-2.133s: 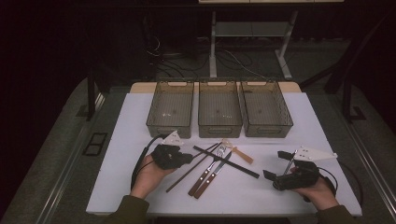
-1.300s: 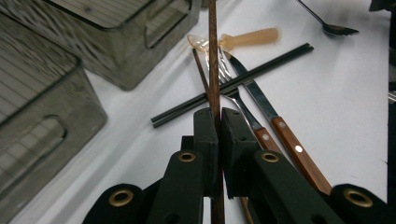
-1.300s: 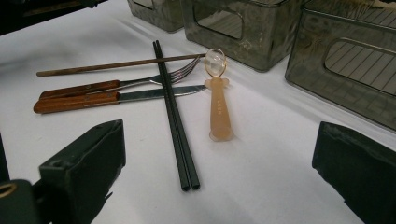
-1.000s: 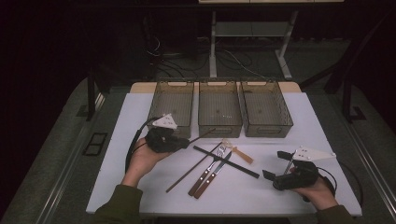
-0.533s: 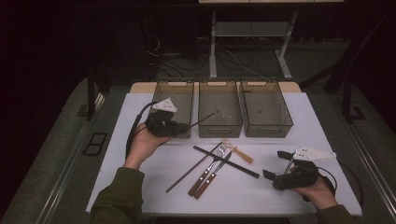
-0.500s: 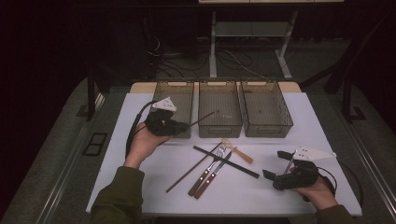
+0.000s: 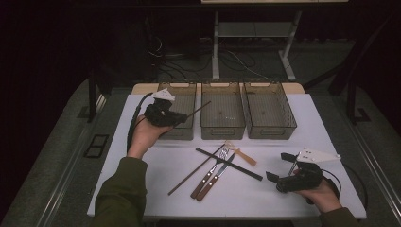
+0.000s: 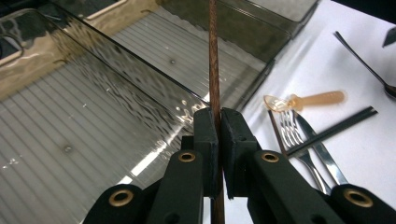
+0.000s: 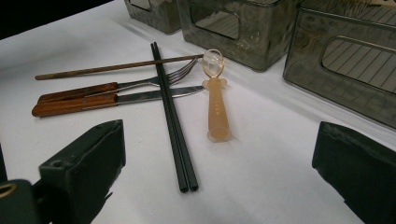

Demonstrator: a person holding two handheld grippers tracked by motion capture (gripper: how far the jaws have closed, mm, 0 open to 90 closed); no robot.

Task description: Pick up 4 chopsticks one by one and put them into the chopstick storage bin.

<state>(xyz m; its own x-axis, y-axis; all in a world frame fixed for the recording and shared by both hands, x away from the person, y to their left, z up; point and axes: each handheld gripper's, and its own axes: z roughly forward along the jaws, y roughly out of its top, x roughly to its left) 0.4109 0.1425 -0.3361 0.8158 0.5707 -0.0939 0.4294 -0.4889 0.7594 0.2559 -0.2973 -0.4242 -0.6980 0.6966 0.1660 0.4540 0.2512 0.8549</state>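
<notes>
My left gripper (image 7: 181, 117) is raised over the front of the left clear bin (image 7: 176, 132). It is shut on a brown chopstick (image 7: 198, 109) that points toward the middle bin (image 7: 222, 128). In the left gripper view the jaws (image 8: 218, 122) pinch that chopstick (image 8: 214, 51) above the ribbed bin floor (image 8: 70, 140). A second brown chopstick (image 7: 194, 173), a fork (image 7: 213, 166), a knife (image 7: 215, 177), a pair of black chopsticks (image 7: 229, 164) and an orange spoon (image 7: 242, 154) lie on the white table. My right gripper (image 7: 279, 166) rests open at the front right, apart from them.
A third clear bin (image 7: 269, 128) stands at the right of the row. In the right gripper view, the open jaws (image 9: 219, 172) face the spoon (image 9: 217, 105), black chopsticks (image 9: 173, 126), fork (image 9: 98, 88), knife (image 9: 93, 103) and bins (image 9: 345, 65). Bare white table (image 7: 142, 161) lies front left.
My left gripper has lifted one brown chopstick off the table and carried it back and left, over the left bin. The right gripper has stayed put.
</notes>
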